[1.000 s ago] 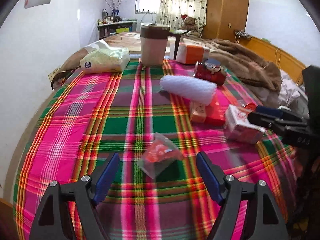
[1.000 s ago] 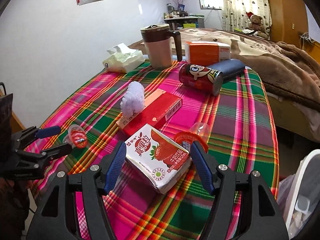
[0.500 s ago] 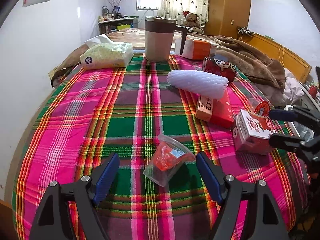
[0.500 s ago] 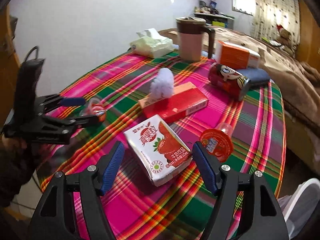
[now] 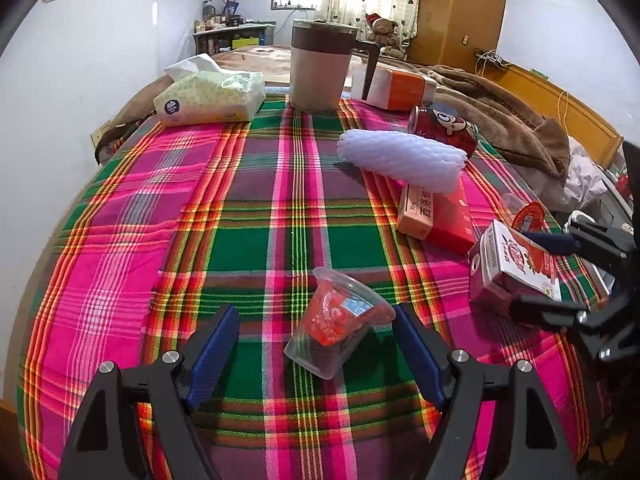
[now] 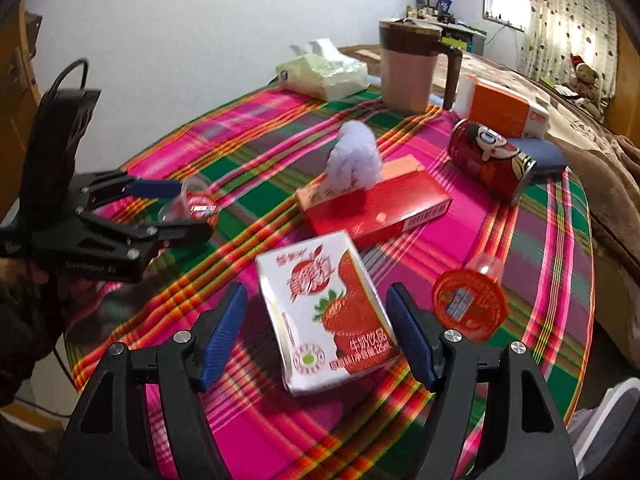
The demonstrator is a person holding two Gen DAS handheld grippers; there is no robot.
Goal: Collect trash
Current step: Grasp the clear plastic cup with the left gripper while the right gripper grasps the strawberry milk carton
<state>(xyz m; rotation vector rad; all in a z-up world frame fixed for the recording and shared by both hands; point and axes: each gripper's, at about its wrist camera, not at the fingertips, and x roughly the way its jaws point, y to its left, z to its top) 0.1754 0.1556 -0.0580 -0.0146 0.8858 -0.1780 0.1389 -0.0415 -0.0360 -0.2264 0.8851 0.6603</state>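
Two grippers, both spread wide — left gripper (image 5: 314, 338) around a jelly cup (image 5: 340, 326), right gripper (image 6: 316, 330) around a strawberry milk carton (image 6: 326, 314), gripping neither.

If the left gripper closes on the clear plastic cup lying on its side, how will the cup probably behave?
The clear plastic cup looks thin-walled, so it will probably flex or crumple when squeezed. It seems light and nearly empty. Lying on its side on the tablecloth, it may roll away if nudged.

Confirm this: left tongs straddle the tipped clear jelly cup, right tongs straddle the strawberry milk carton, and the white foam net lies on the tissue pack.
One error: the white foam net lies on the red box, not the tissue pack, as the left wrist view shows. The rest stands.
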